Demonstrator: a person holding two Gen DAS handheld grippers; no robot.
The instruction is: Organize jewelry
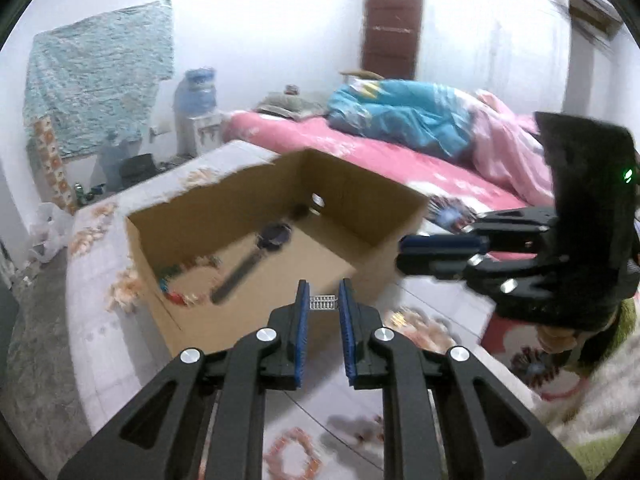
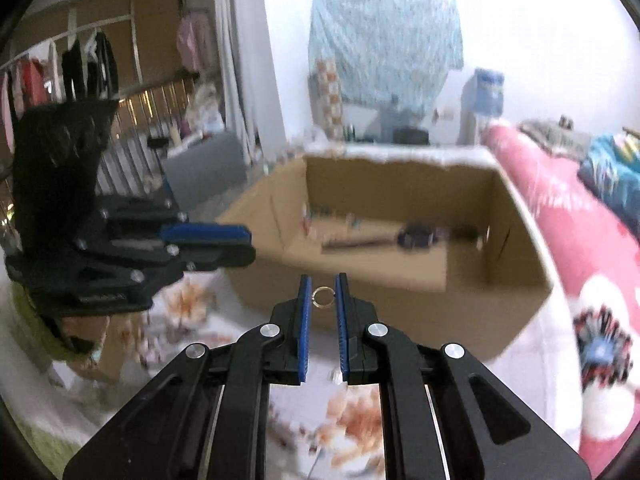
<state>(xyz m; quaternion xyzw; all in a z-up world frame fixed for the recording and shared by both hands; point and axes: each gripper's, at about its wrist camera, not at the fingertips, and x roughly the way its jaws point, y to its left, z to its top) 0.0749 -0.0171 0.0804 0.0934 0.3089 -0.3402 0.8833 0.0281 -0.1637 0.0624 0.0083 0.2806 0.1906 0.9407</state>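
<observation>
On the left, the left gripper (image 1: pixel 323 303) pinches a small silvery beaded piece (image 1: pixel 323 303) crosswise between its blue pads (image 1: pixel 303 312), jaws closed on it at the very tips. It hangs just before the near wall of the open box (image 1: pixel 256 312), which sits on a floral-covered table (image 1: pixel 92 280). Inside the box, on its floor, lie a dark watch (image 1: pixel 260 254) and a coloured bead bracelet (image 1: pixel 186 280) (both blurred, so details are uncertain). A second bracelet (image 1: pixel 294 454) lies on the cloth below the gripper, outside the box.

To the right, the right gripper (image 2: pixel 324 296) clamps a thin ring (image 2: pixel 323 296) edge-on between its pads (image 2: pixel 306 304), jaws closed on it near the tips. It too is poised just short of the box's near wall, with the bed (image 2: pixel 580 240) beyond on the right.

Judging by this, the step in hand is carrying both pieces to the box; neither is yet over the opening. The next move seems to call for lifting each gripper over the near wall, bringing the tips above bare cardboard away from the watch, then opening the jaws. The ring is held by a slim margin (it could slip or roll if the grip eases early), so release should wait until it is well inside. The grippers are close together and should avoid crossing.
</observation>
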